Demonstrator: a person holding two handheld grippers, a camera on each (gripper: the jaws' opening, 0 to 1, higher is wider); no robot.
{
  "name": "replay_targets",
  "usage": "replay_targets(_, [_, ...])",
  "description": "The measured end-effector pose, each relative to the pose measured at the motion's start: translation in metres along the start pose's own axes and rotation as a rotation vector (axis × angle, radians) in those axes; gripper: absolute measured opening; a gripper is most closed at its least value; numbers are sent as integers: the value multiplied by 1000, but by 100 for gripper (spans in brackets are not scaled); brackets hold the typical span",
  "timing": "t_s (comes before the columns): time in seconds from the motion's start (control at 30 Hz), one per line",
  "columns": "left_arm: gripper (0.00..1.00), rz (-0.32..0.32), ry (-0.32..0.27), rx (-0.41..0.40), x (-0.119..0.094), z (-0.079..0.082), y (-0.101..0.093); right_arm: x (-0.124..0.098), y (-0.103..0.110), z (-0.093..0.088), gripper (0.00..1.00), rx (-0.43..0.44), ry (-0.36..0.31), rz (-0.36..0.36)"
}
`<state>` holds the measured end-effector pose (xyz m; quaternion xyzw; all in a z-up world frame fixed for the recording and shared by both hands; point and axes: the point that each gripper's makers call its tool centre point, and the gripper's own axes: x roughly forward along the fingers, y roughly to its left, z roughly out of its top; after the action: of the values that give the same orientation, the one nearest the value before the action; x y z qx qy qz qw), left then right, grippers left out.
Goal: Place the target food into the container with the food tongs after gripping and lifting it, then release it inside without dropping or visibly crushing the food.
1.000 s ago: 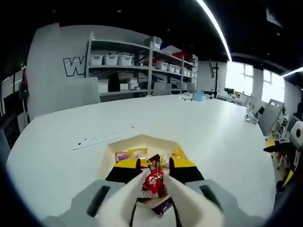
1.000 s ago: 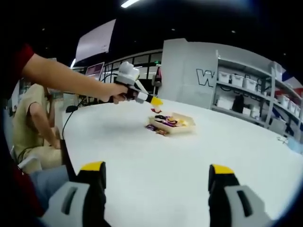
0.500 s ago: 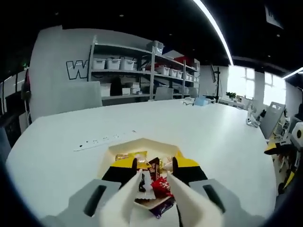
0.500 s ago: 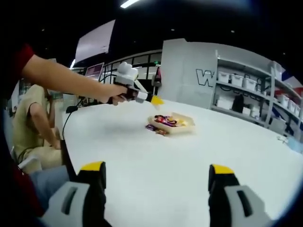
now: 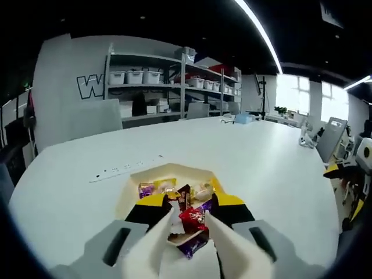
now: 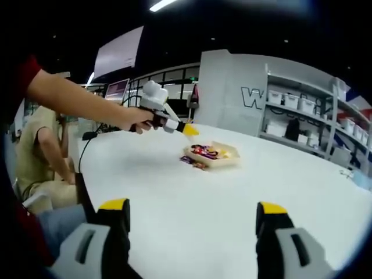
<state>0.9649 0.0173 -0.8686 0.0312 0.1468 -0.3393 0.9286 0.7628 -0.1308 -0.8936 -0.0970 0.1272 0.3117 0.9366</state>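
My left gripper [image 5: 192, 210] is shut on white food tongs [image 5: 152, 241], whose two blades run forward between its yellow-tipped jaws. A red wrapped candy [image 5: 192, 218] lies at the near end of the cream tray [image 5: 129, 189], between the tong tips; whether they still touch it I cannot tell. The tray holds several wrapped candies. In the right gripper view, a person's hand holds the left gripper [image 6: 174, 124] just above and left of the tray [image 6: 213, 154]. My right gripper [image 6: 193, 214] hangs open over bare table, far from the tray.
A purple candy [image 5: 192, 246] lies on the white table just outside the tray's near edge. A power strip [image 5: 125, 168] lies left of the tray. Shelves with bins [image 5: 152, 87] stand behind. A seated person [image 6: 43, 154] is at the table's left side.
The red candy hung between the tong tips above the tray a second ago; now it sits low at the tray's near end. The right gripper has not moved.
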Motion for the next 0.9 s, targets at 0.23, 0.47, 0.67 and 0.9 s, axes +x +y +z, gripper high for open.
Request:
replay_targets(0.23, [28, -10, 17, -7, -4, -12, -2, -1, 3, 1, 88, -5, -3, 3])
replay_targets(0.47, [28, -12, 37, -15, -8, -23, 2, -2, 8, 3, 88, -10, -2, 8])
replay_targets(0.67, [28, -11, 53, -17, -8, -33, 7, -2, 10, 3, 88, -12, 1, 9])
replay_targets(0.9, [28, -20, 65, -35, 0, -45, 9, -1, 12, 3, 87, -18, 3, 14])
